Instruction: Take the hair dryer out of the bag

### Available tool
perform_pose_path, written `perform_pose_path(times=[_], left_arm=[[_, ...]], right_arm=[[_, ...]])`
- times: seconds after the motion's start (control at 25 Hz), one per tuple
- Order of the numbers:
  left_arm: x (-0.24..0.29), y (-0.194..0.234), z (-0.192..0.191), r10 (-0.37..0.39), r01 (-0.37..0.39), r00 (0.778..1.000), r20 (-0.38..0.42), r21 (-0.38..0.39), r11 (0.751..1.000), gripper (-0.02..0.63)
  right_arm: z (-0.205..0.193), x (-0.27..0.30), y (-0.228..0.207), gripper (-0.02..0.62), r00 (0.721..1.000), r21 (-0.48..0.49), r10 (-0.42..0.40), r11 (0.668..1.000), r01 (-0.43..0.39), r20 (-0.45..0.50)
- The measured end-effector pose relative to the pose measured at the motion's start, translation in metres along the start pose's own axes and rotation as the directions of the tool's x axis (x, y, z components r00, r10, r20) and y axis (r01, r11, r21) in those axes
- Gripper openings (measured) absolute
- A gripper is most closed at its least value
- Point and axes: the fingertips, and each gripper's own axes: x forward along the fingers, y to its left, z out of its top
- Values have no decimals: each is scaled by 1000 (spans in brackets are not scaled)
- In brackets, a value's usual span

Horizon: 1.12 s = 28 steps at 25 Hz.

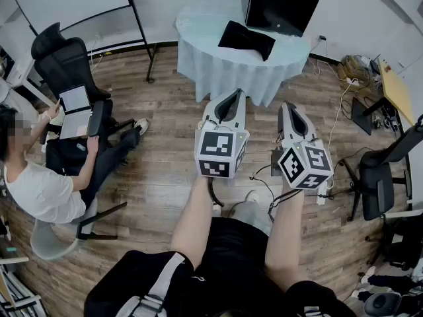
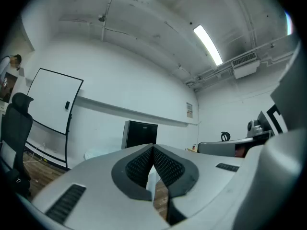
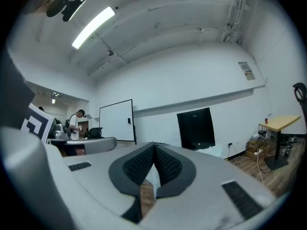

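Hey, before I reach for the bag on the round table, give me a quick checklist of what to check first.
1. Left gripper empty: ok, jaws together on nothing.
2. Right gripper empty: ok, jaws together on nothing.
3. Jaws open for a grasp: not ok, both are shut.
4. Bag in sight: ok, it lies on the table, near the black box.
5. Grippers at the bag: not ok, both are held level, apart from the table.
6. Hair dryer in the bag: cannot tell, none shows.
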Motion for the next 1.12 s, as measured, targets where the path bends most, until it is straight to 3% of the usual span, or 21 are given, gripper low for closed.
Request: perform_pose_path(times=[0.44, 0.68, 0.84, 1.12], left_arm=[[10, -2, 5, -26, 26, 1000, 18, -4, 1000, 14], [13, 7, 27, -104, 102, 994, 37, 56, 993, 14], [13, 12, 39, -99, 93, 993, 66, 97, 991, 14], [24, 30, 25, -65, 63, 997, 39, 58, 996, 14]], right_arm=[[8, 0, -5, 5, 1000, -4, -12, 1000, 12, 19], [23, 23, 10, 5, 999, -37, -3, 999, 4, 39], [37, 30, 13, 5, 998, -39, 4, 999, -1, 68], [22, 50, 9, 5, 1000, -33, 11, 999, -10, 20]])
